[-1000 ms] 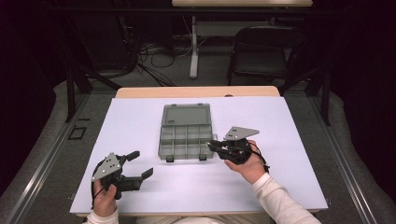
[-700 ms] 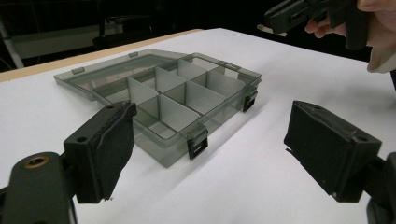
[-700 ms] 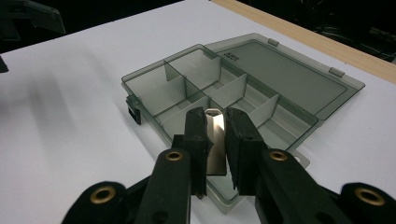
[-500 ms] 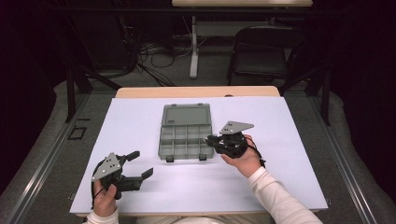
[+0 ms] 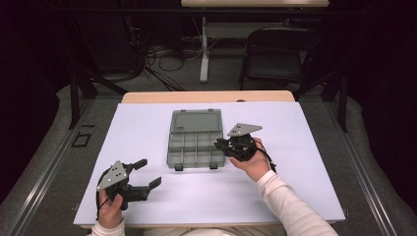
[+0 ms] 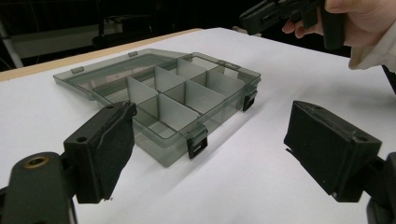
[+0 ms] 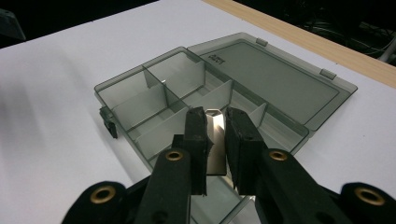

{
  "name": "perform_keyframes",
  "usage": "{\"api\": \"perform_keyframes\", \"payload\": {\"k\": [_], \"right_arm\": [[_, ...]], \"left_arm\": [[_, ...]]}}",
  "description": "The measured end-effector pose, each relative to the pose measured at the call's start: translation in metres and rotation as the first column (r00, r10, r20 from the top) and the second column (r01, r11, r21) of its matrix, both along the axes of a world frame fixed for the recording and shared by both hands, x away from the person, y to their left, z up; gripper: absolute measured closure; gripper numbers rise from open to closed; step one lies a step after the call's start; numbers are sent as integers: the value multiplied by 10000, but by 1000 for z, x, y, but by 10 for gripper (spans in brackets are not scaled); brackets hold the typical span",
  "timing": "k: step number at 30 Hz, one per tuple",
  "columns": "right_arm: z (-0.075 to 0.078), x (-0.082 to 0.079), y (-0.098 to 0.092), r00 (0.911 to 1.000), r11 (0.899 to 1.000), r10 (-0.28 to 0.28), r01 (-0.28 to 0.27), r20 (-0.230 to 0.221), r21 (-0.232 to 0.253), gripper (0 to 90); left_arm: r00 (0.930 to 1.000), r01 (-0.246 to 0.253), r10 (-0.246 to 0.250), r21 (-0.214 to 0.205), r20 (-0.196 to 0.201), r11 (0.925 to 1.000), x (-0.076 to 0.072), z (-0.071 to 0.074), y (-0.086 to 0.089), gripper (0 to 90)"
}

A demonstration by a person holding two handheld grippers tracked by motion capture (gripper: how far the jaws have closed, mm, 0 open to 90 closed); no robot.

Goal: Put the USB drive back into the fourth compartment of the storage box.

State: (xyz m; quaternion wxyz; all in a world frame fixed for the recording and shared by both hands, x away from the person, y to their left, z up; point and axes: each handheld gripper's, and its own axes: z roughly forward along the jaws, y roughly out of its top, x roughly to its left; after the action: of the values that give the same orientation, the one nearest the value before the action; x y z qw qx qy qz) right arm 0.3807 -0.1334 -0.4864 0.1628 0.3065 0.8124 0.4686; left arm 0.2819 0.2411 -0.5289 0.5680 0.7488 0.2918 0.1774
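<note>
We see a smoky grey plastic organizer box (image 5: 195,142) lying open near the middle of the table (image 5: 305,196), which is covered in white. Its lid (image 5: 195,120) is folded flat on the far side, and the tray is split by dividers into several compartments; 2 black latches (image 6: 197,143) sit on its near edge.

Our right hand-held gripper (image 5: 220,143) hangs over the right edge of the tray, its grey plate on top and our hand (image 5: 253,162) behind it. In the right gripper view its jaws are pinching a thin, shiny flat piece (image 7: 215,140) that looks like a loose divider, standing upright between the pads (image 7: 198,140) above the compartments on that side. We cannot tell whether the piece touches the tray.

Our left hand-held gripper (image 5: 147,173) rests low at the near left of the table, well apart from the box. Its jaws are spread wide with nothing between them, and in the left gripper view they frame the box's near corner, with the right hand-held gripper (image 6: 261,14) at the upper edge.
</note>
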Motion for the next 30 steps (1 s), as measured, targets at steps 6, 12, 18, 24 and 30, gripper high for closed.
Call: {"api": "perform_keyframes", "payload": {"k": [6, 12, 18, 24, 30], "right_arm": [[-2, 11, 6, 9999, 9998, -161, 161, -38, -82, 793], [-8, 21, 11, 9994, 9993, -332, 331, -94, -157, 793], [-14, 29, 15, 9986, 9983, -508, 504, -141, -300, 793], [-21, 36, 16, 9972, 9969, -710, 701, -237, -366, 793], [-30, 43, 16, 9953, 9950, -896, 879, -355, -478, 793]], "left_arm": [[10000, 22, -22, 18, -6, 10000, 0, 0, 0, 156], [10000, 49, -49, 3, -5, 10000, 0, 0, 1, 156], [10000, 52, -52, -3, 3, 10000, 0, 0, 1, 156], [10000, 67, -67, 13, -24, 10000, 1, 0, 1, 156], [10000, 81, -81, -17, -29, 10000, 1, 0, 1, 156]]}}
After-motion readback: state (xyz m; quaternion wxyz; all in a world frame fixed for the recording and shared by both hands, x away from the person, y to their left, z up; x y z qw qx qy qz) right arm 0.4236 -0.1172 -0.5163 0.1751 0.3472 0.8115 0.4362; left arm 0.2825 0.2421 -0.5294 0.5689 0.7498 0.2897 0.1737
